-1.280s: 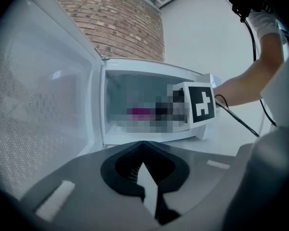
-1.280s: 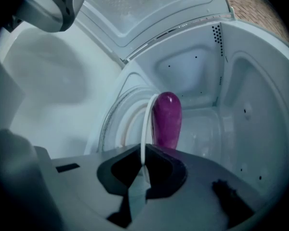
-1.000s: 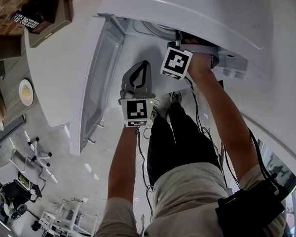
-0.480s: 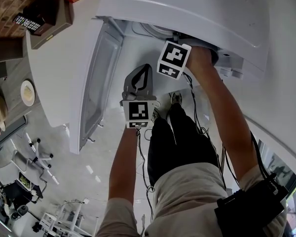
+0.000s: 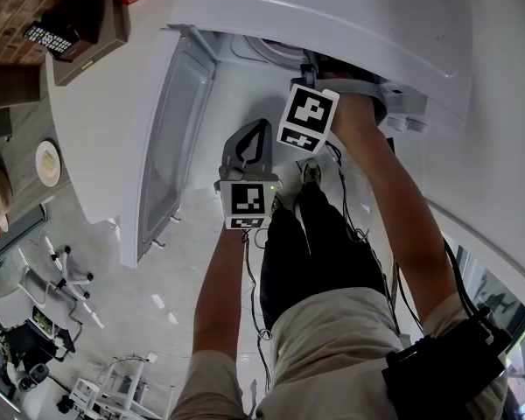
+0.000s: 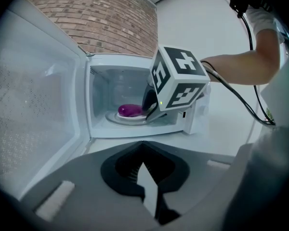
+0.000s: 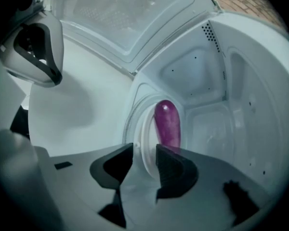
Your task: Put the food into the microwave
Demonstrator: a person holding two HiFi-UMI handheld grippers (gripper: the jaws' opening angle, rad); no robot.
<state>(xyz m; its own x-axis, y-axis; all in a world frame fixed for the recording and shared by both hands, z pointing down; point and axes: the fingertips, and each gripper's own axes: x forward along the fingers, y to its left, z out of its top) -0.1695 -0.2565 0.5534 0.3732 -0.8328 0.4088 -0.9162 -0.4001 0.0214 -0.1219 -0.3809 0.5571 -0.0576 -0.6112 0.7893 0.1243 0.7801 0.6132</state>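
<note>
Head view, microwave: the white box-shaped microwave [image 5: 332, 16] stands on the white surface [image 5: 96, 138]. Its white windowed door [image 5: 171, 138] is swung out to my left, so the mouth is free for my arm.
Head view, right gripper: my right gripper [image 5: 332, 81] reaches into the cavity, where the casing hides its jaws.
Head view, left gripper: my left gripper [image 5: 260, 128] hangs in front of the opening, apart from the door and out of the right arm's path.
Left gripper view, jaws: they are pressed together on nothing. I judge this hand has no job until the door needs closing.
Left gripper view, food: the purple oblong piece of food [image 6: 129, 110] lies on a round white plate [image 6: 127, 118] in the middle of the cavity, with the right gripper at the plate's near edge.
Right gripper view, jaws: they pinch the plate's rim, which fills the gap between them. Holding the rim lets me carry the food without touching it.
Right gripper view, placement: the plate appears to rest on the clear glass turntable [image 7: 126, 128], so the food is inside. I judge that letting go and drawing back comes next.
</note>
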